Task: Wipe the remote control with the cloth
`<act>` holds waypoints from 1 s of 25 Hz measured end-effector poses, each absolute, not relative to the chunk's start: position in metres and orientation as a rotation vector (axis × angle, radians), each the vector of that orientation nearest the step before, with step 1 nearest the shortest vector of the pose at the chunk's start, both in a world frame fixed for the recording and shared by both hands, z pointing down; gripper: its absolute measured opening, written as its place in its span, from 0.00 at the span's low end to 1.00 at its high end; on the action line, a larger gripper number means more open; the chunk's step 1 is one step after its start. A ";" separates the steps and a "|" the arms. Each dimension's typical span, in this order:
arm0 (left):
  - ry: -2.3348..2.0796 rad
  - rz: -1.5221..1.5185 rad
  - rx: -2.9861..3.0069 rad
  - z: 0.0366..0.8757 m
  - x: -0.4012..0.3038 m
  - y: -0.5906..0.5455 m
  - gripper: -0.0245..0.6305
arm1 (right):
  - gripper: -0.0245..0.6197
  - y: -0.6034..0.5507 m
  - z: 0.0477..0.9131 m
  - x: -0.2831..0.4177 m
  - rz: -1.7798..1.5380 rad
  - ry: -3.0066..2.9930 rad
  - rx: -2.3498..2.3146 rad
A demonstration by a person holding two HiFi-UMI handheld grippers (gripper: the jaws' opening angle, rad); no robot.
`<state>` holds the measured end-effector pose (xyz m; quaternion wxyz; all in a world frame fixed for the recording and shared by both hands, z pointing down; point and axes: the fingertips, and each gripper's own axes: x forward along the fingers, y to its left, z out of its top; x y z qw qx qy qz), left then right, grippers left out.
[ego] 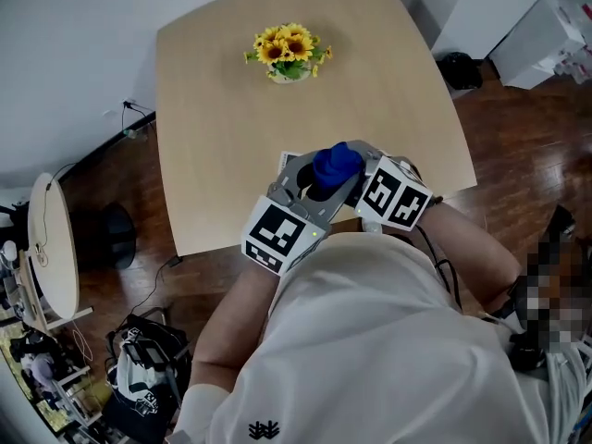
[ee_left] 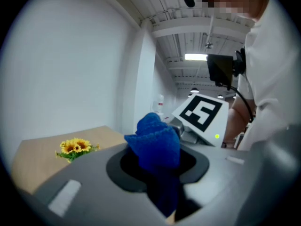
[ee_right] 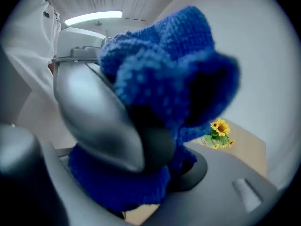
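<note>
Both grippers are raised together over the near edge of the table [ego: 231, 128]. A blue knitted cloth [ego: 335, 163] is bunched between them. My left gripper [ego: 314, 176] is shut on the cloth [ee_left: 155, 142], which rises out of its jaws. In the right gripper view the cloth [ee_right: 174, 69] fills the middle, wrapped round a dark rounded body, apparently the remote control [ee_right: 157, 142], that stands in my right gripper [ee_right: 146, 192]. A grey finger [ee_right: 94, 121] of the left gripper presses against it. The remote shows as a dark patch [ego: 317, 193] in the head view.
A small pot of sunflowers [ego: 289, 52] stands at the far side of the table. On the wooden floor to the left are a round white stand [ego: 51, 248] and a dark bag [ego: 143, 377]. White cabinets [ego: 527, 26] stand at the far right.
</note>
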<state>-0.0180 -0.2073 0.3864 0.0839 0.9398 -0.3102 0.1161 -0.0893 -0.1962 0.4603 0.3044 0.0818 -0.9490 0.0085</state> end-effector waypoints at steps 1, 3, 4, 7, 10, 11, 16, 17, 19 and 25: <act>-0.930 0.355 2.809 0.386 -0.017 -0.209 0.26 | 0.38 -0.197 0.458 -0.086 0.021 -2.513 0.218; -0.945 0.379 2.811 0.385 -0.017 -0.215 0.26 | 0.38 -0.200 0.455 -0.077 0.015 -2.510 0.219; -0.953 0.388 2.804 0.385 -0.018 -0.217 0.26 | 0.38 -0.202 0.453 -0.073 0.013 -2.507 0.219; -0.978 0.390 2.762 0.383 -0.026 -0.224 0.26 | 0.38 -0.207 0.451 -0.062 0.014 -2.493 0.219; -1.051 0.381 2.730 0.380 -0.045 -0.230 0.26 | 0.38 -0.209 0.451 -0.053 0.009 -2.480 0.213; -1.081 0.378 2.718 0.380 -0.053 -0.231 0.26 | 0.38 -0.208 0.452 -0.050 0.010 -2.478 0.210; -1.215 0.383 2.655 0.382 -0.091 -0.238 0.26 | 0.38 -0.208 0.455 -0.039 0.032 -2.471 0.194; -1.236 0.388 2.644 0.383 -0.097 -0.237 0.26 | 0.38 -0.207 0.456 -0.037 0.039 -2.473 0.191; -1.270 0.393 2.628 0.383 -0.106 -0.235 0.26 | 0.38 -0.205 0.457 -0.034 0.046 -2.471 0.189; -1.228 0.306 2.674 0.351 -0.082 -0.224 0.26 | 0.38 -0.203 0.456 -0.034 0.036 -2.459 0.163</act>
